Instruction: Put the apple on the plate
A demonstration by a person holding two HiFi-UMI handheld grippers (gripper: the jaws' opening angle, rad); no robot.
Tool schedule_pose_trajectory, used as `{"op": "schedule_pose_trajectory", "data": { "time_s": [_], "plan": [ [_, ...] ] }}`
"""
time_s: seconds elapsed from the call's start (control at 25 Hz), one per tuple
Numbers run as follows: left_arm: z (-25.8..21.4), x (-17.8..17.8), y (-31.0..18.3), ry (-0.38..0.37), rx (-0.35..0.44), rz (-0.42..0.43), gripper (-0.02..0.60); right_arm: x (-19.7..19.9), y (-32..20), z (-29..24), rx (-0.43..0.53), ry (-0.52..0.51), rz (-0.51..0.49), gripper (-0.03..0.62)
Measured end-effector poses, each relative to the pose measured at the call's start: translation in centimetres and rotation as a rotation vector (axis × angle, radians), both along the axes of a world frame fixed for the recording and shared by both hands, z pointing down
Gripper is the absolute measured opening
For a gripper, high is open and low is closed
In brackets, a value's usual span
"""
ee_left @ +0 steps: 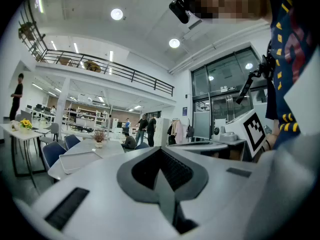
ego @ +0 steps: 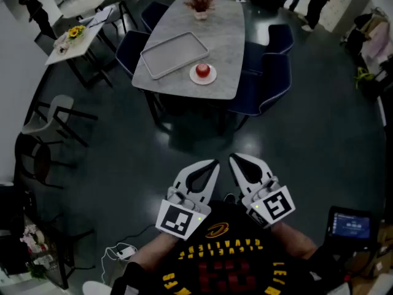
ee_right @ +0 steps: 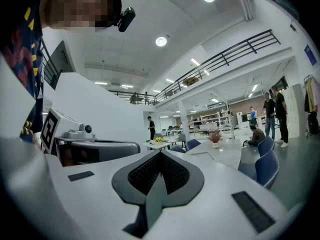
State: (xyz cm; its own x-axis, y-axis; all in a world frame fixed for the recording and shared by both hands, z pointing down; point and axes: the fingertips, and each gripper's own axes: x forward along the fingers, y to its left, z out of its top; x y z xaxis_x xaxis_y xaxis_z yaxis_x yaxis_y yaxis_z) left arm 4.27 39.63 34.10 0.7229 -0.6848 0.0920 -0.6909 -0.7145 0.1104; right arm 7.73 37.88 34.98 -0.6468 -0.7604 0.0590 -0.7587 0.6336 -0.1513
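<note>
The round red apple (ego: 204, 71) sat on the small white plate (ego: 194, 77) on the grey table (ego: 224, 35), well apart from the white left gripper (ego: 214, 164) and right gripper (ego: 234, 159), both with jaws together and empty.

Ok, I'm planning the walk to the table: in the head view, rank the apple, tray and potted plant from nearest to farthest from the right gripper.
From the right gripper:
1. Apple, on the plate at the table's near edge.
2. Tray, just beyond it, to the left.
3. Potted plant, at the table's far end.
</note>
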Motion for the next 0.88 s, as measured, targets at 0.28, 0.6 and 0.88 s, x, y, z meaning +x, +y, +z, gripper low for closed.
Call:
{"op": "schedule_pose_trajectory", "data": {
  "time_s": [0.28, 0.6, 0.88],
  "plan": [
    [0.8, 1.7, -0.3, -0.002, -0.041, -0.02, 0.0, 1.0, 0.0, 0.1, 0.013, -0.02, -0.049, 0.005],
    [0.8, 3.2, -0.6, -0.013, -0.036, -0.067, 0.0, 3.2, -0.4, -0.1, 0.01, -0.086, -0.051, 0.006],
    [0.6, 5.6, -0.5, -0.009, -0.037, -0.117, 0.02, 6.1, -0.2, -0.1, 0.014, -0.077, -0.075, 0.006]
  ]
}}
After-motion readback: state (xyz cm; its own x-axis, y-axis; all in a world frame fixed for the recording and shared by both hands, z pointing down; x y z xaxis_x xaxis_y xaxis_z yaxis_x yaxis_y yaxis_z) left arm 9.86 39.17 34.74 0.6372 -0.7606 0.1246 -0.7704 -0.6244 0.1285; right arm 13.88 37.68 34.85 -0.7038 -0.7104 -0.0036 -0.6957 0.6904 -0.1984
